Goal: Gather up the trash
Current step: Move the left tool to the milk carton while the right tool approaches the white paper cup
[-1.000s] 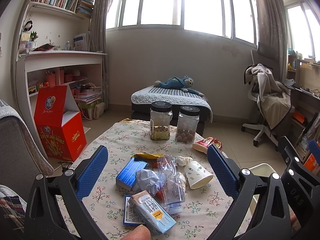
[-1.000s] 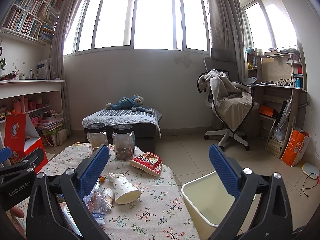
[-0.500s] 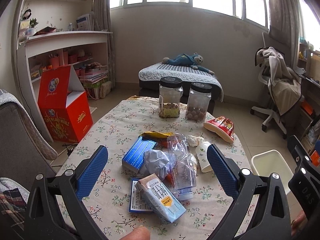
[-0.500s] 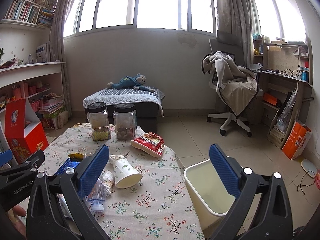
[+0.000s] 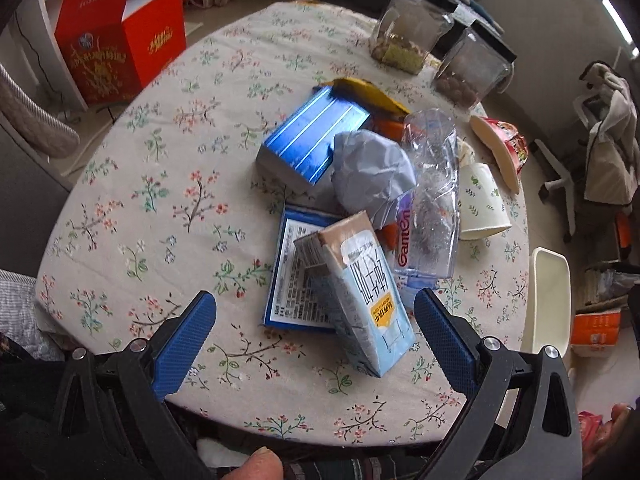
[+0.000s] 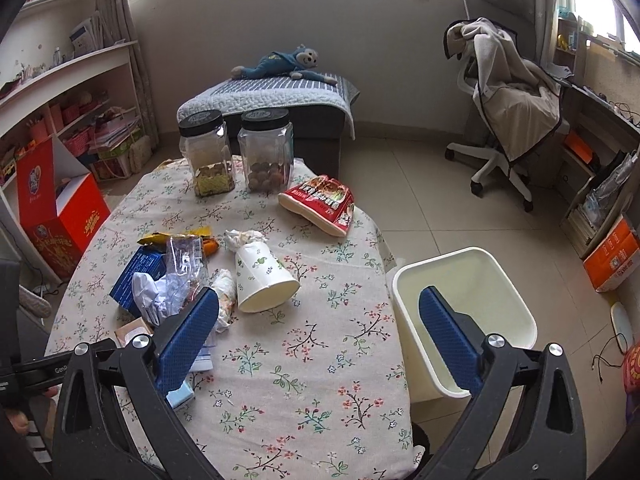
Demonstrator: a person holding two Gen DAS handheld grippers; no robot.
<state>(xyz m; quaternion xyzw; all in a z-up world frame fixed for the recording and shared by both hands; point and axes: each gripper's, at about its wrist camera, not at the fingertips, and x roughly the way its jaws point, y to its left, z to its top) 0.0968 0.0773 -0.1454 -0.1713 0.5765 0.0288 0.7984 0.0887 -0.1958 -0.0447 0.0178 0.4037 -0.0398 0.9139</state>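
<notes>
Both cameras have tipped down toward the table (image 6: 320,380) since half a second ago, and the left gripper (image 5: 316,332) has dropped in close over the trash pile, jaws wide apart and empty with the milk carton (image 5: 360,300) lying between them near the table's front edge. The left view gives the pile up close: blue box (image 5: 312,136), crumpled paper (image 5: 372,172), crushed plastic bottle (image 5: 432,200). Only the right view, with the right gripper (image 6: 320,340) also spread wide holding nothing, really shows the white bin (image 6: 472,280) on the floor just off the table's right edge, the paper cup (image 6: 264,280) tipped over mid-table, the red snack bag (image 6: 320,200) and the two jars (image 6: 236,152) at the far edge.
</notes>
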